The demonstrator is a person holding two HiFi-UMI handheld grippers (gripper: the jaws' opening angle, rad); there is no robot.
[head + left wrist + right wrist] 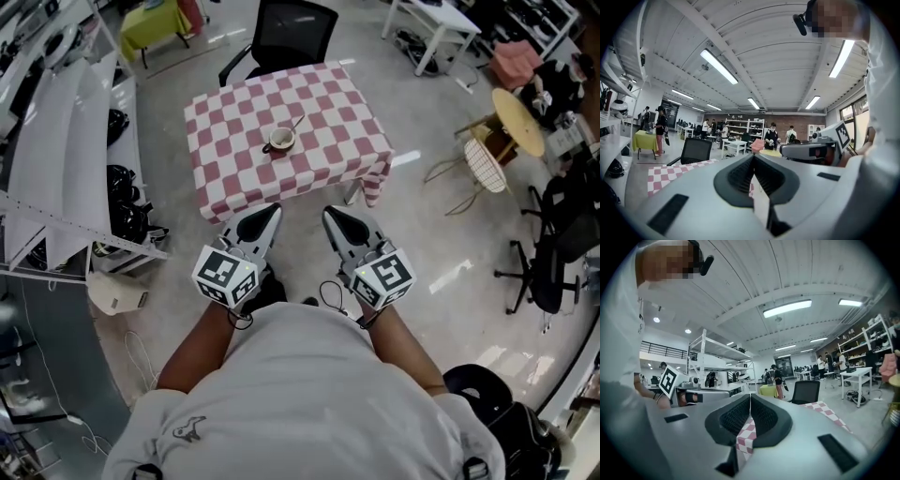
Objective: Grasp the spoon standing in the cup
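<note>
**Jaws closed, cup (281, 140) well ahead**

The left gripper (268, 217) and right gripper (336, 217) sit side by side, each with its jaws pressed together at the tips and nothing between them. Well ahead of both tips stands the cup on the checked table (330, 101), its spoon (294, 126) leaning away to the right, and a black chair (295, 33) stands beyond.
</note>
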